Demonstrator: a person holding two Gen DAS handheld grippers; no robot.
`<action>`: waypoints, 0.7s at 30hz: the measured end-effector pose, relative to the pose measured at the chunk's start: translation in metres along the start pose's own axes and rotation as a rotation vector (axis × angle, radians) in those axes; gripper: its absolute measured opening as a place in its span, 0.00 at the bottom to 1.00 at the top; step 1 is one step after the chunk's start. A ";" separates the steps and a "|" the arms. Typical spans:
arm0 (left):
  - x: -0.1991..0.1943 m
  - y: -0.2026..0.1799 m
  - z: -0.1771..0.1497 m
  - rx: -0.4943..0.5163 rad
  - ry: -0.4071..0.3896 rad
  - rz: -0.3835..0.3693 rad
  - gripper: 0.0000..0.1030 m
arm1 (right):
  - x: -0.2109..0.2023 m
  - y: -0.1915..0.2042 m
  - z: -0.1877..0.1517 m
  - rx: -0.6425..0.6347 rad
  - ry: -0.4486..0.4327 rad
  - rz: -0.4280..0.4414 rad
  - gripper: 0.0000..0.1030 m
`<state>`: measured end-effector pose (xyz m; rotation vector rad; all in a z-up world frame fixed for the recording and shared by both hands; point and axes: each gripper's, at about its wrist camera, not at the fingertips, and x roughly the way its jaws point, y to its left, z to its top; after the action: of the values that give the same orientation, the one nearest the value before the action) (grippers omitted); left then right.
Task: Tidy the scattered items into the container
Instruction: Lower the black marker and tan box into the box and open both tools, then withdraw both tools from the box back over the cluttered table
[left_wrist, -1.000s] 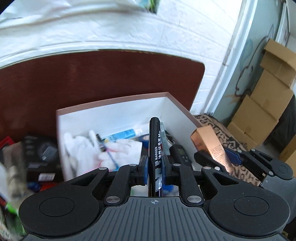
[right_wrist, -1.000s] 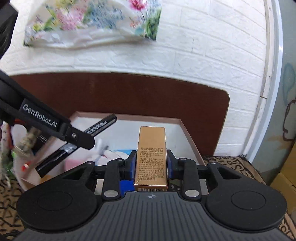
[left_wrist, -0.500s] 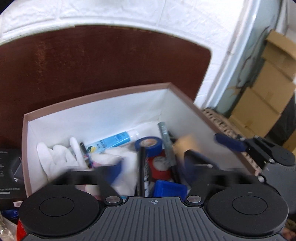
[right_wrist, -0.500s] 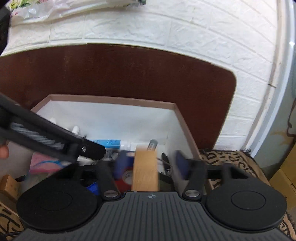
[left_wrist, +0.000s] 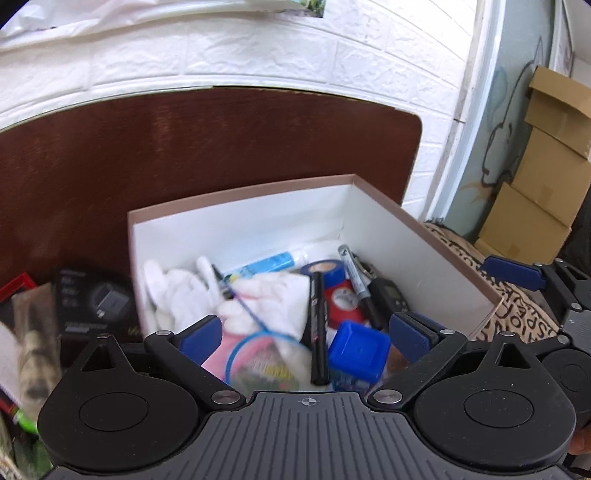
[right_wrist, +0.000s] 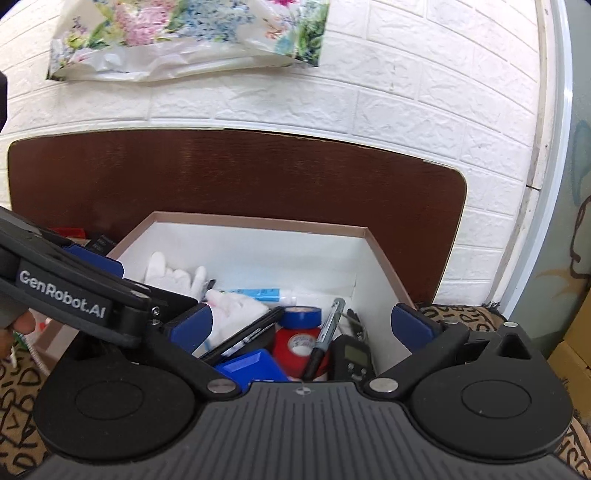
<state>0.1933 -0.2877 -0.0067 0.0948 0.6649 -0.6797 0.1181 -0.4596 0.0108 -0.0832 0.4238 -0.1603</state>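
Box (left_wrist: 424, 266) with white inner walls sits against a brown board (left_wrist: 221, 147). Both grippers hang over it: the left gripper (left_wrist: 306, 332) and right gripper (right_wrist: 308, 325) have just opened, jaws spread wide with nothing pinched. Inside lie white gloves (left_wrist: 177, 288), red tape (right_wrist: 299, 345), a blue tape roll (right_wrist: 300, 316) and the black marker (left_wrist: 318, 325).

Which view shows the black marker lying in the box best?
The left wrist view: the black marker lies nearly full length across the white gloves, between that gripper's open fingers. The right wrist view shows the marker slanted, its lower end hidden behind a finger.
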 end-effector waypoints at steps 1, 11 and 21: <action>-0.004 0.000 -0.002 -0.002 0.004 0.008 0.99 | -0.003 0.002 0.000 0.000 0.006 0.000 1.00; -0.049 -0.005 -0.017 0.010 -0.003 0.064 0.99 | -0.036 0.019 -0.004 0.036 0.005 0.035 1.00; -0.102 0.007 -0.056 -0.044 -0.003 0.156 0.99 | -0.065 0.054 -0.025 0.118 0.027 0.129 1.00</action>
<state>0.1087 -0.2100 0.0091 0.1042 0.6619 -0.5148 0.0570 -0.3969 0.0083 0.0621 0.4445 -0.0596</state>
